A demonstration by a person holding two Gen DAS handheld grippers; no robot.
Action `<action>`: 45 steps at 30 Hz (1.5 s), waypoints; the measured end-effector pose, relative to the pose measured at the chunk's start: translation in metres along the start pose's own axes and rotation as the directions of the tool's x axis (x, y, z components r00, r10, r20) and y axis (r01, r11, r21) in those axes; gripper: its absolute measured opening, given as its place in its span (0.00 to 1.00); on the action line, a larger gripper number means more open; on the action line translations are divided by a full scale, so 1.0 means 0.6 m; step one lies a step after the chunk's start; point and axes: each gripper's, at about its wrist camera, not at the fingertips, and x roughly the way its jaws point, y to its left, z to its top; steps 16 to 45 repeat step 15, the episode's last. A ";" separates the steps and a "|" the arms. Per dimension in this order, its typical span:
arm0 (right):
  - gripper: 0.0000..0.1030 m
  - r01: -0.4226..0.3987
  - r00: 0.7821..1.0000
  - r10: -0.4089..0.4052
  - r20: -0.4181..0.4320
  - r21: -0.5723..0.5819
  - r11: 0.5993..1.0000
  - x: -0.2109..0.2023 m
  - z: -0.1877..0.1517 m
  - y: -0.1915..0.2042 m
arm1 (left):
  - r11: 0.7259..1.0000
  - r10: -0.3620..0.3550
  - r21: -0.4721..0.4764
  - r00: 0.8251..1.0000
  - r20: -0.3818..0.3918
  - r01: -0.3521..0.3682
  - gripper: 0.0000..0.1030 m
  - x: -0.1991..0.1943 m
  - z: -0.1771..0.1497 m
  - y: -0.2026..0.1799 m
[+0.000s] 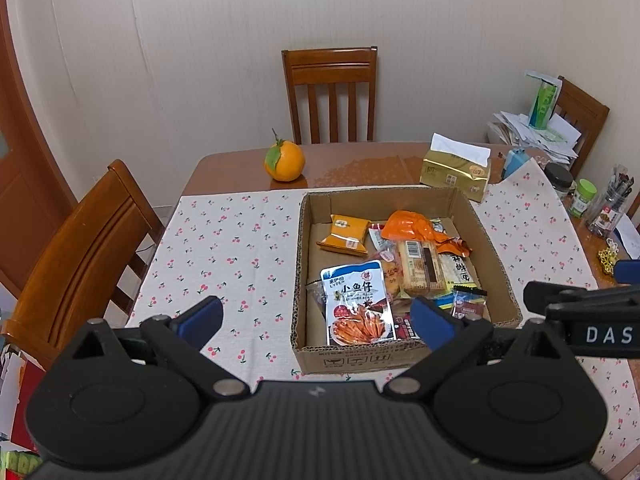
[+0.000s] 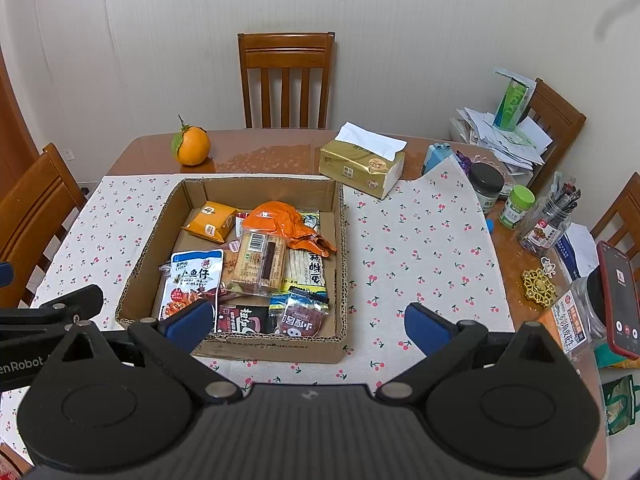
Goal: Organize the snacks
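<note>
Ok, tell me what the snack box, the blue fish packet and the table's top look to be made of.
The box: brown corrugated cardboard, matte; fluting shows along its cut rim. The blue fish packet: probably glossy printed plastic film, with glare and a crimped edge. The table top: seemingly polished wood, perhaps under a clear cover; it mirrors the orange. A patterned cloth covers most of it.

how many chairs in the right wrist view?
4. One chair at the table's far side, one at its left, one at the far right behind piled papers, and one cut off by the right edge. Others may be out of frame.
</note>
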 end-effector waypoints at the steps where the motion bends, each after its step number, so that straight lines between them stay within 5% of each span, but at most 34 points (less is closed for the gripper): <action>1: 1.00 -0.001 1.000 0.001 -0.002 0.000 1.000 0.000 0.000 -0.001 | 1.000 0.000 0.000 1.000 -0.001 0.000 0.97 0.000 0.000 0.000; 45: 1.00 -0.004 1.000 0.004 -0.007 -0.007 1.000 0.005 0.001 0.003 | 1.000 0.007 0.001 1.000 -0.010 -0.007 0.97 0.005 0.003 0.000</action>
